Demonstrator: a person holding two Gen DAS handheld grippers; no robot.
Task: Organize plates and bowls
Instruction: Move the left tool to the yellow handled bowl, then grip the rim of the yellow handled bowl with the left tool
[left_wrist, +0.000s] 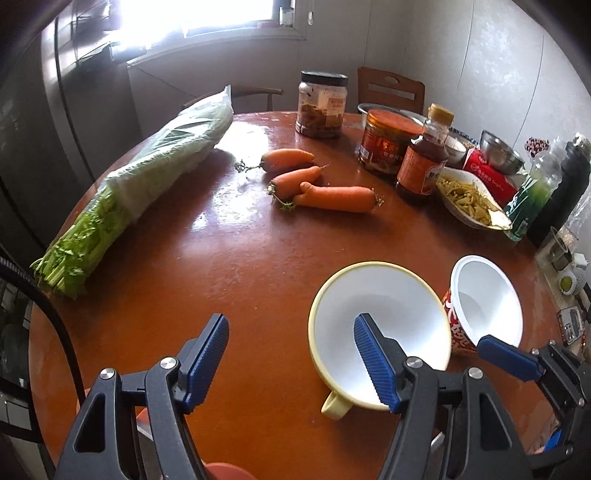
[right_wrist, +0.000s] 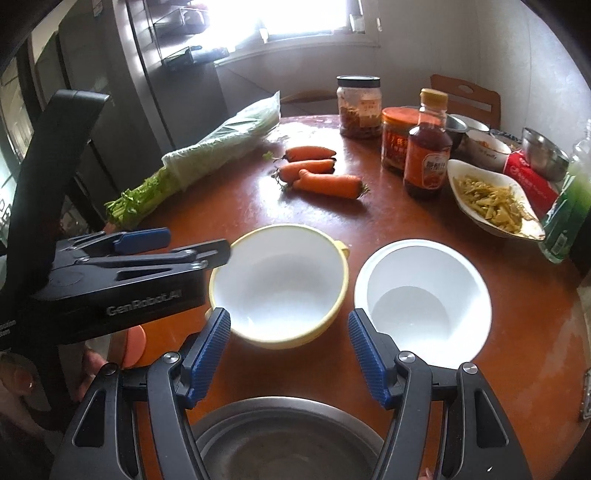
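A yellow-rimmed white bowl (left_wrist: 380, 325) (right_wrist: 280, 284) with a small handle sits on the brown round table (left_wrist: 236, 258). A white paper bowl with a red printed outside (left_wrist: 487, 295) (right_wrist: 424, 299) stands just right of it. My left gripper (left_wrist: 291, 350) is open; its right finger reaches over the yellow bowl's inside, its left finger is over bare table. It shows from the side in the right wrist view (right_wrist: 195, 247). My right gripper (right_wrist: 288, 347) is open and empty, between and in front of the two bowls, above a steel bowl (right_wrist: 284, 439) at the near edge.
Three carrots (left_wrist: 314, 184), bagged celery (left_wrist: 147, 173), jars (left_wrist: 321, 105), a sauce bottle (left_wrist: 424, 158), a dish of yellow strips (left_wrist: 472, 201), steel bowls (left_wrist: 500, 151), a red box and bottles crowd the far and right side. A chair (left_wrist: 391, 88) stands behind.
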